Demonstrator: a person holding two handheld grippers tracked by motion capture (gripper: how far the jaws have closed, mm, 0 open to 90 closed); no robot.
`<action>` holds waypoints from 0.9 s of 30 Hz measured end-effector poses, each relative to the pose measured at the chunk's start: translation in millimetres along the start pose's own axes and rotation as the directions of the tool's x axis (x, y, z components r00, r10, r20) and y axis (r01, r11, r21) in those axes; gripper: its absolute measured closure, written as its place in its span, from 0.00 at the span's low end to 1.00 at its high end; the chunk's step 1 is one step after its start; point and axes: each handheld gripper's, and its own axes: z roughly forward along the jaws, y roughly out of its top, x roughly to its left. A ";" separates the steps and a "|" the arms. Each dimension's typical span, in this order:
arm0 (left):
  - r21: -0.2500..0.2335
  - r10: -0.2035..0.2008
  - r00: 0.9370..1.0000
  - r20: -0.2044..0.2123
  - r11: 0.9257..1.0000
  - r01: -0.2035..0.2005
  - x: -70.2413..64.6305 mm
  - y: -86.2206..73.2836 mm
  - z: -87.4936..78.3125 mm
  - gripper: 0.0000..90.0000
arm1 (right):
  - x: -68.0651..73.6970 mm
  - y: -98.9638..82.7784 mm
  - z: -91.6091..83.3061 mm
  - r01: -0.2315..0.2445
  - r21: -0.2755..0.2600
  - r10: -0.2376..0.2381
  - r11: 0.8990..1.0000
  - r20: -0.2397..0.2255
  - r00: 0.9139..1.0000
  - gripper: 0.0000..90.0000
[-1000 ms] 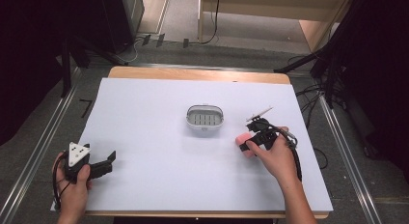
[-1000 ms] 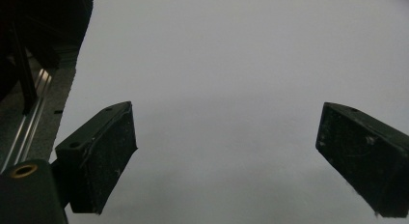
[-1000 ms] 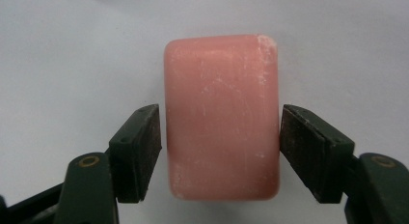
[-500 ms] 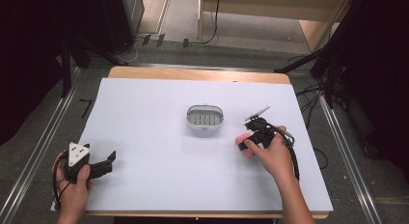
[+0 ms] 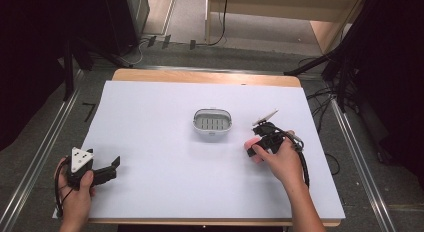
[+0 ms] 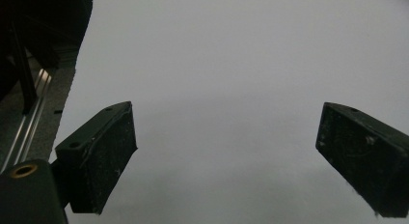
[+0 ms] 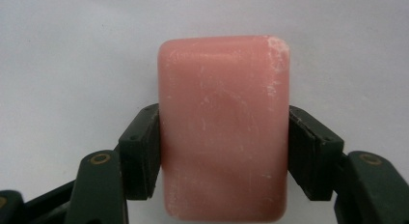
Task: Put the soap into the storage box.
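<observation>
A pink bar of soap (image 7: 224, 127) lies on the white table sheet, and my right gripper (image 7: 224, 154) is shut on it, one jaw pressed against each long side. From above, the soap (image 5: 253, 151) peeks out at the left of my right gripper (image 5: 262, 142), right of the table's middle. A small grey oval soap dish (image 5: 212, 124) stands just left of it, apart from the soap. My left gripper (image 5: 112, 167) rests at the front left corner, held by a hand. Its jaws stand wide open over bare sheet in the left gripper view (image 6: 226, 161).
The white sheet (image 5: 150, 122) covers most of a wooden table. A metal rail (image 5: 35, 162) runs along the left side and another along the right. Cables lie on the floor beyond the right edge. Dark equipment stands at the back left.
The right hand and its gripper have shifted slightly with the soap. The left gripper has stayed where it was.
</observation>
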 end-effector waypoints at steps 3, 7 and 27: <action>0.000 -0.001 1.000 0.001 1.000 0.001 -0.1 0.0 0.0 0.08 | -0.1 0.4 -0.1 0.013 0.006 -0.013 1.000 0.003 1.000 0.42; 0.000 -0.001 1.000 0.000 1.000 0.001 -0.1 0.0 0.1 0.08 | 0.9 1.1 -0.5 0.043 0.015 -0.043 0.999 0.009 0.999 0.42; 0.000 0.001 1.000 0.000 1.000 -0.001 -0.2 0.1 0.1 0.08 | 6.8 5.3 -12.6 0.202 -0.001 -0.202 0.979 0.020 0.979 0.42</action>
